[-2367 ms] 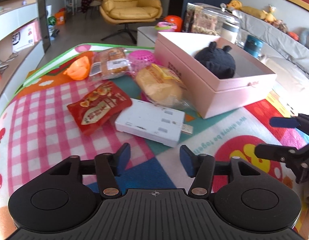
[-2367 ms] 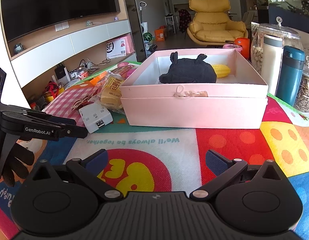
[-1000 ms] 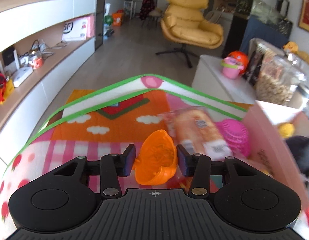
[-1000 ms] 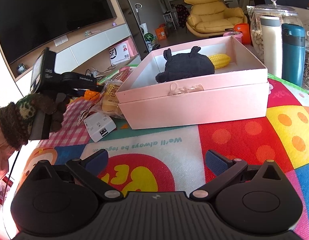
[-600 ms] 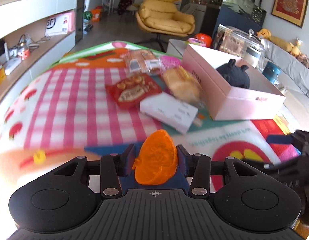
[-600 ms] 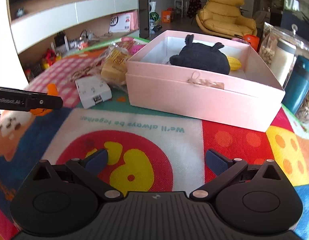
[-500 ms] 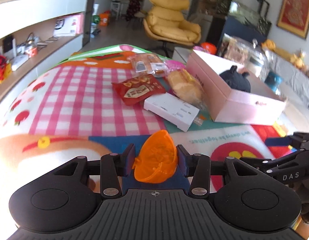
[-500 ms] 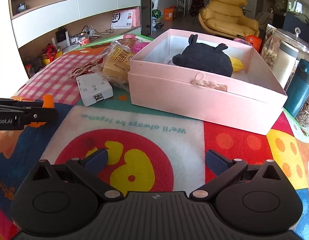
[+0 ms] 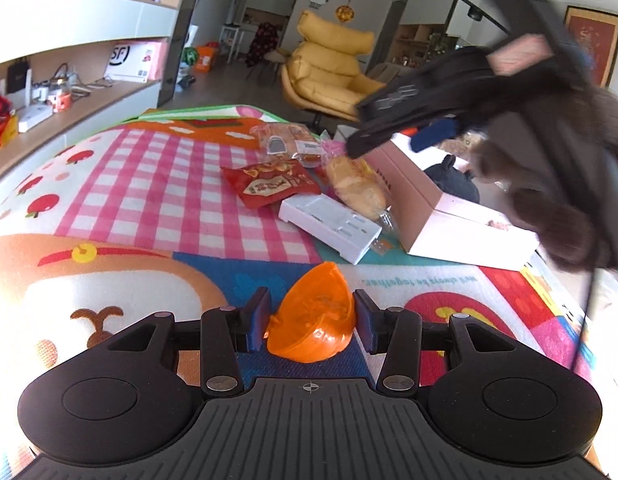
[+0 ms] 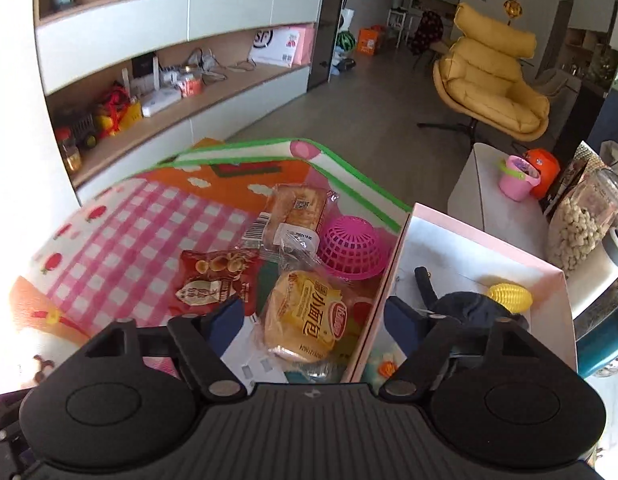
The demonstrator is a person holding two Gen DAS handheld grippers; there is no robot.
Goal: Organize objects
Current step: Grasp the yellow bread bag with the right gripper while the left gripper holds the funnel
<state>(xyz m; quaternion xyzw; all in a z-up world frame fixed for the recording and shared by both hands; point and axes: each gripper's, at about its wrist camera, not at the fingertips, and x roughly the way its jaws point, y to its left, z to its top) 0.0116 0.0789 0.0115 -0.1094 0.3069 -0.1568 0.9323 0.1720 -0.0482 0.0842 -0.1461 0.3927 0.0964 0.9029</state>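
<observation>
Right hand-held gripper (image 10: pixel 313 322) swung above crinkly bread packet (image 10: pixel 305 316), jaws closing; left hand-held gripper (image 9: pixel 311 320) pinching translucent orange shell (image 9: pixel 313 330)

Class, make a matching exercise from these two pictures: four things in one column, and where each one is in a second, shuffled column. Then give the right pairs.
Things:
1. orange cup
2. black soft toy
3. white box
4. pink basket

Places:
A. on the mat, beside the red snack bag
B. upside down on the mat, just outside the pink box
C. between the left tongs
D. inside the pink box

Pairs: 1-C, 2-D, 3-A, 4-B
</observation>
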